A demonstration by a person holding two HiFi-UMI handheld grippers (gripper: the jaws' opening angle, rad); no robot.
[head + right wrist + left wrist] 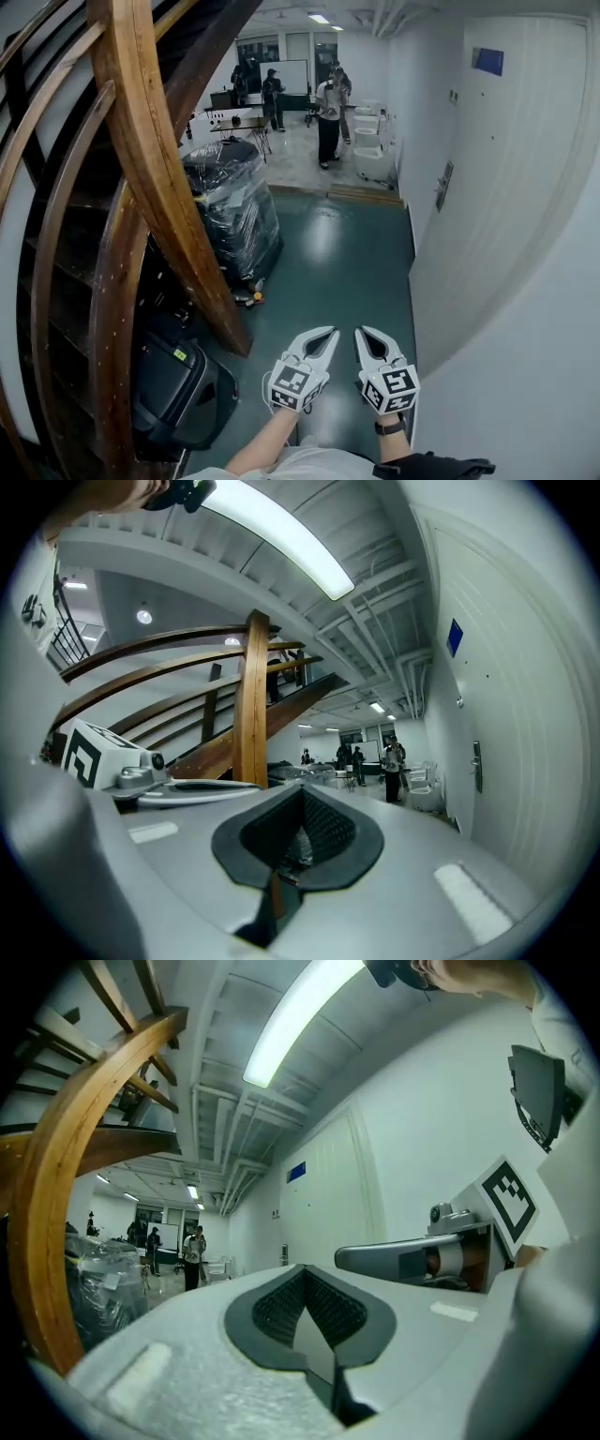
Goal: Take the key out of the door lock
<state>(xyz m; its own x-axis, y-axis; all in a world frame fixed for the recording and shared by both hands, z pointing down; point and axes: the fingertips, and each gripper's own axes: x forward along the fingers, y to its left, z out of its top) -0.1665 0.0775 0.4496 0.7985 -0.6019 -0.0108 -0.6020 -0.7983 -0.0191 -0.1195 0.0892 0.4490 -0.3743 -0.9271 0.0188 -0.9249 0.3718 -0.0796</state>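
The white door (506, 178) stands in the right wall, with its lock plate and handle (442, 186) far ahead of me; no key can be made out at this distance. The same lock plate (477, 766) shows small in the right gripper view. Both grippers are held low and side by side over the green floor, well short of the door. My left gripper (328, 335) is shut and holds nothing, its pads (281, 1309) pressed together. My right gripper (362, 335) is also shut and empty, with its dark pads (323, 829) closed.
A curved wooden stair rail (155, 178) rises at the left, with a black bag (173, 389) under it. A plastic-wrapped stack (230, 206) stands on the green floor (337, 262). Several people (328, 117) and white fixtures (370, 155) are at the far end.
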